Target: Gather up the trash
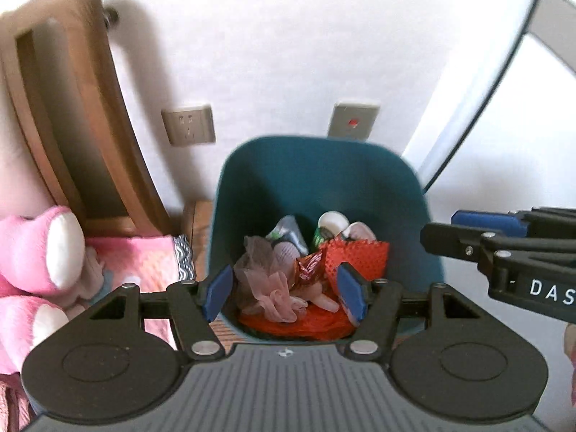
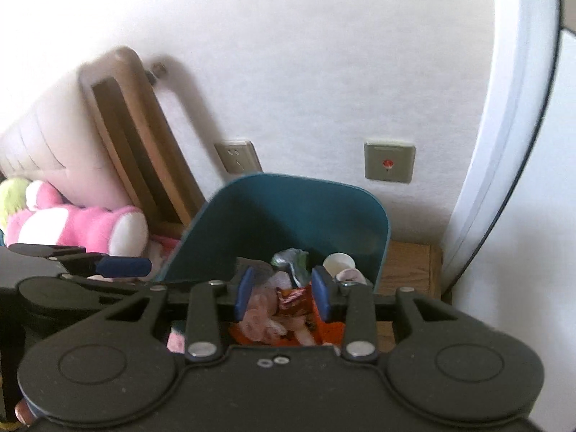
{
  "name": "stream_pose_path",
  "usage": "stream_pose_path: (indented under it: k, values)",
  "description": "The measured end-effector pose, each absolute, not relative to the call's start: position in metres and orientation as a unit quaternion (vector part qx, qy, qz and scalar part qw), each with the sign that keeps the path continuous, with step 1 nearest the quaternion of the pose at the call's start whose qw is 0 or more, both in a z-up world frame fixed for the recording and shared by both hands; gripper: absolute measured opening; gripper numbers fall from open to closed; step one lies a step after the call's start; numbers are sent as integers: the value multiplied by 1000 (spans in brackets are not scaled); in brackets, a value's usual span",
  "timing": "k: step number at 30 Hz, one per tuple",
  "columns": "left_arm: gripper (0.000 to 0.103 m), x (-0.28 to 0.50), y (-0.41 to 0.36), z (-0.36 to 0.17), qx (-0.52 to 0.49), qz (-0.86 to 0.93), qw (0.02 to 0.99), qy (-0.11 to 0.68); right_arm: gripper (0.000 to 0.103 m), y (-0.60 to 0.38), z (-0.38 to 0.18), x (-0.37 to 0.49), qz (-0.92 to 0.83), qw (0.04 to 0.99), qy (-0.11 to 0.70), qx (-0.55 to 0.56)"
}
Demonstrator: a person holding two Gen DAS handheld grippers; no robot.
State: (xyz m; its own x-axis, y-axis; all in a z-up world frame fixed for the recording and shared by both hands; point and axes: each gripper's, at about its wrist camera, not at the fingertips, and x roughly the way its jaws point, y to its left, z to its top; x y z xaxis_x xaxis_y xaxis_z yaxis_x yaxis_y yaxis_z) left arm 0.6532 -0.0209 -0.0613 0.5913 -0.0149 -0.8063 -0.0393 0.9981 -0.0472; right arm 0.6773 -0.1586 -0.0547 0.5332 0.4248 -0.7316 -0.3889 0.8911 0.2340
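Trash [image 1: 288,280] sits heaped in the teal bin [image 1: 324,165], which stands on the wood floor by the wall, just beside the bed. Both grippers hover over the near rim, w/ nothing held.

Left gripper [image 1: 286,289]: blue pads spread wide, empty; seen between them are a pinkish mesh pouf [image 1: 266,284], a red foil wrapper [image 1: 309,268] and a red bumpy mat [image 1: 356,257]. Right gripper [image 2: 282,291]: pads apart too, though narrower, also empty, looking down on the same pile.

Further in: a crumpled green-grey packet [image 1: 288,232] and a white paper cup [image 1: 333,221] towards the back wall of the bin. Beyond that, a wall socket [image 1: 188,124] and a grey plate w/ a red dot [image 1: 354,120].

Risks, as I judge them: the heap is high at the near side, so light bits like the wrapper or pouf could spill if the bin gets tipped or bumped. The two grippers are close together, so either could clip the other or the rim if swung. The pink plush [image 2: 82,226] on the bed is near; it isn't trash and shouldn't be grabbed.

View diffs: left cam shows the right gripper from the side and more of the bin's contents. Right cam shows a low wooden stand [image 2: 410,270] right of the bin and the whole plush and padded headboard [image 2: 43,158], which the left cam crops.
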Motion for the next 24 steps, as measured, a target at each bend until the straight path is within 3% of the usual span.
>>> stream_pose_path:
  k: [8, 17, 24]
  values:
    - [64, 577, -15, -14, -23, -19, 922, 387, 41, -165, -22, 601, 238, 898, 366, 53]
    - [80, 495, -7, 17, -27, -24, 948, 317, 57, -159, 4, 521, 267, 911, 308, 58]
    - [84, 457, 5, 22, -60, -34, 949, 308, 60, -160, 10, 489, 264, 924, 270, 59]
